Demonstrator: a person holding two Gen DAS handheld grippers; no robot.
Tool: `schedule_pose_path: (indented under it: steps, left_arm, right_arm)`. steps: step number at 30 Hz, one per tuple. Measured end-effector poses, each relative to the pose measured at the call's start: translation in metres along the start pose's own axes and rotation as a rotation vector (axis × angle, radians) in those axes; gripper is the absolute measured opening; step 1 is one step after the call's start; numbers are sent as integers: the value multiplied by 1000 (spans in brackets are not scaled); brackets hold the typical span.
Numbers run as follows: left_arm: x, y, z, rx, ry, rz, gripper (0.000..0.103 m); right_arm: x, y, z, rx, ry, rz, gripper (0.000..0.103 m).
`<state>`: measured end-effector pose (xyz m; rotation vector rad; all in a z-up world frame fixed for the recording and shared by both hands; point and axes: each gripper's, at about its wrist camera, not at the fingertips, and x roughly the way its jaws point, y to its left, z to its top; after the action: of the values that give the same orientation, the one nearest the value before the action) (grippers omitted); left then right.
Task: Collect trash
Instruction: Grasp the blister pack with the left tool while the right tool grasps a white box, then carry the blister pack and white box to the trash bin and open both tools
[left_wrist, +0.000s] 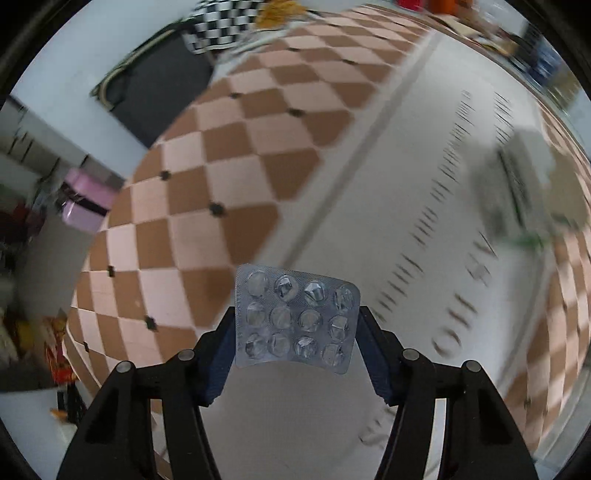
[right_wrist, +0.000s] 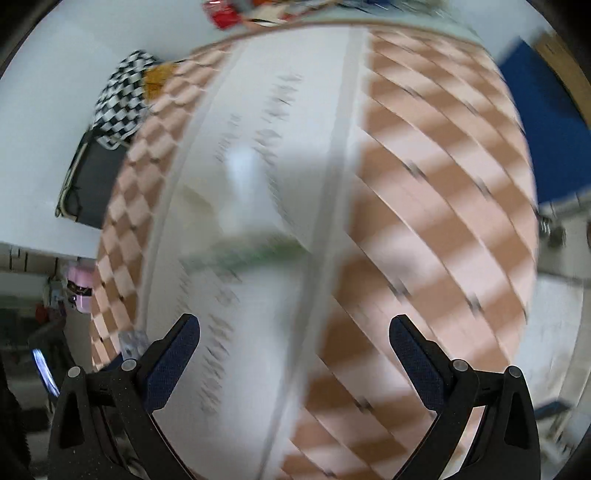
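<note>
In the left wrist view my left gripper (left_wrist: 297, 332) is shut on an empty silver blister pack (left_wrist: 297, 317), its blue pads pressing the pack's two side edges. The pack hangs above the checkered mat (left_wrist: 221, 177) and its white printed strip (left_wrist: 388, 206). A blurred whitish piece of litter with a green edge (left_wrist: 517, 188) lies on the strip to the right. In the right wrist view my right gripper (right_wrist: 294, 328) stands wide open with nothing between its fingers. Ahead of it on the white strip lies the same blurred white and green litter (right_wrist: 243, 221).
A black-and-white checkered cloth (right_wrist: 122, 99) and a dark mat (right_wrist: 92, 177) lie past the mat's far left corner. A pink box (left_wrist: 86, 201) stands on the floor at the left. A blue panel (right_wrist: 546, 122) is at the right. Both views are motion-blurred.
</note>
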<state>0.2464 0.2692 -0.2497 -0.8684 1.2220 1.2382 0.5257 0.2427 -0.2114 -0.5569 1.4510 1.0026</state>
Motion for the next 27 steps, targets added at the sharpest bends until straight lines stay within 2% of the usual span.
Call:
schedule_pose_path:
  steps: [3,7,11,12,13,14,17,21,23,27]
  left_arm:
    - [4,4,17,-22,-21,45,59]
    - [2,0,28,-32,-22,56,59]
    - [5,12,29,-25,-25,45,59]
    - [4,12,30,-17,-27,43,59]
    - [2,12,28,-8,-33,41,59]
    - [-1,13,26,0,-40,39,59]
    - [-9,10,25,19,-56,23,59]
    - [-34,17,10,68,-95,-14,59]
    - [-53,22,-3,101,-126,-34,59]
    - [-90,42,-37,167,-180,-99,59]
  right_arm:
    - [18,34,38,-59,24,-25,103]
    - [48,63,73,-123,61,-103,103]
    - [78,63,75,-133,123,-156,102]
    - [82,62,73,-126,126,-158,99]
    - [83,62,71,-126,114,-161,90]
    - [82,63,68,-132,99,-164,89]
    - [67,61,55,-131,52,-159,87]
    - [36,52,19,-82,-11,-155,87]
    - [19,48,-5,-48,-38,-150,87]
    - [-22,46,-78,19,-129,-149,87]
